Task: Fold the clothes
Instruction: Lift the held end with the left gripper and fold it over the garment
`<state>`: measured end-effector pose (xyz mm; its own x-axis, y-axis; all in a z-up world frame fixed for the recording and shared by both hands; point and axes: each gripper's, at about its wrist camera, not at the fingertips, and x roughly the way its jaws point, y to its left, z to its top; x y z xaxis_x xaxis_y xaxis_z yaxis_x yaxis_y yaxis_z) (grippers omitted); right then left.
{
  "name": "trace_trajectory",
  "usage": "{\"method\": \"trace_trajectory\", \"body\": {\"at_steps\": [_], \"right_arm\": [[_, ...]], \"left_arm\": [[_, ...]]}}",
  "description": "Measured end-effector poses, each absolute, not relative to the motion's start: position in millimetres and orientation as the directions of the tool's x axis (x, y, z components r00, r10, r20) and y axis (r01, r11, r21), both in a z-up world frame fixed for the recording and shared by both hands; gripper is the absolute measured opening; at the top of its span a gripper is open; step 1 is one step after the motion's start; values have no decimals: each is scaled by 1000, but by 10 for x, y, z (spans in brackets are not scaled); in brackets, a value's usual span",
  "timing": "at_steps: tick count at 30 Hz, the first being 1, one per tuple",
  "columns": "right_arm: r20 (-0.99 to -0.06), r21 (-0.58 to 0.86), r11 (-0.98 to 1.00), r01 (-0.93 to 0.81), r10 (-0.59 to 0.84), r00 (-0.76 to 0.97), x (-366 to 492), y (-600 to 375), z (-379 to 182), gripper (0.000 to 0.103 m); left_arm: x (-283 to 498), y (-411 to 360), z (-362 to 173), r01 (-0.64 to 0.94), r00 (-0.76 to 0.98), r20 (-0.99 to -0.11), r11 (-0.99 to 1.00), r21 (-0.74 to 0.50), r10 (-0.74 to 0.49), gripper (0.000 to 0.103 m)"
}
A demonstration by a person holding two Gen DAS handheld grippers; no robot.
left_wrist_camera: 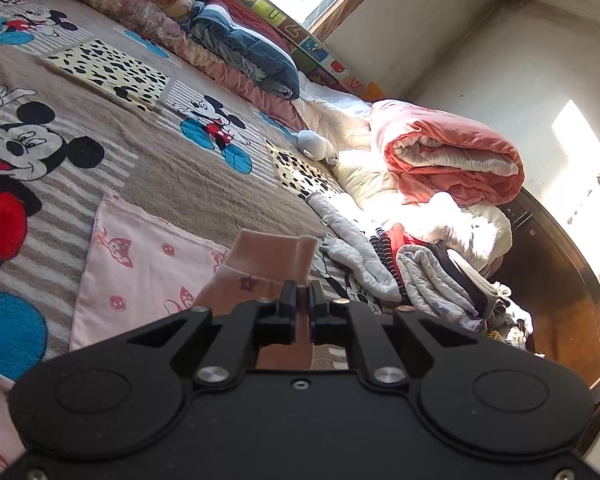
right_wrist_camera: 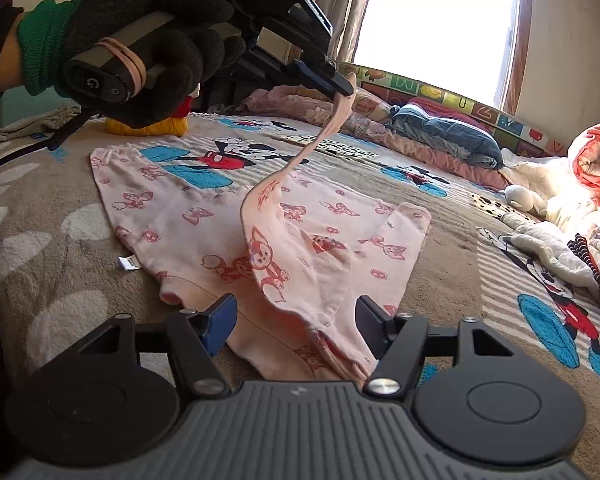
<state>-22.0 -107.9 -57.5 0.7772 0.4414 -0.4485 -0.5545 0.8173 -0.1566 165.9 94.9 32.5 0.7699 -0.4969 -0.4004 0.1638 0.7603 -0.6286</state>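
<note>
A fleecy cartoon-mouse blanket (right_wrist_camera: 52,216) covers the bed. On it lies a soft pink fox-print top (right_wrist_camera: 204,216), one sleeve pulled up in a thin curved strip. The left tool (left_wrist_camera: 304,292) is clamped on the ribbed cuff; the right tool (right_wrist_camera: 296,320) stands apart, straddling the near sleeve.

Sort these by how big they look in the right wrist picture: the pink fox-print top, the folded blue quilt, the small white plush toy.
1. Pink fox-print top, largest, though it lies nearest the camera.
2. Folded blue quilt.
3. Small white plush toy, smallest.
The quilt sits farther back, so its true size is unsure.
</note>
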Motion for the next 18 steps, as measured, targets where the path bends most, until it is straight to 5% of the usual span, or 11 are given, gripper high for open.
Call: {"method": "trace_trajectory", "body": {"at_steps": [18], "right_arm": [[-502,-14,849,-528,451,738,-64,-1202,-559,60]], "left_arm": [[2459,439,14,28,746,-551,845,-534,-373,4]]}}
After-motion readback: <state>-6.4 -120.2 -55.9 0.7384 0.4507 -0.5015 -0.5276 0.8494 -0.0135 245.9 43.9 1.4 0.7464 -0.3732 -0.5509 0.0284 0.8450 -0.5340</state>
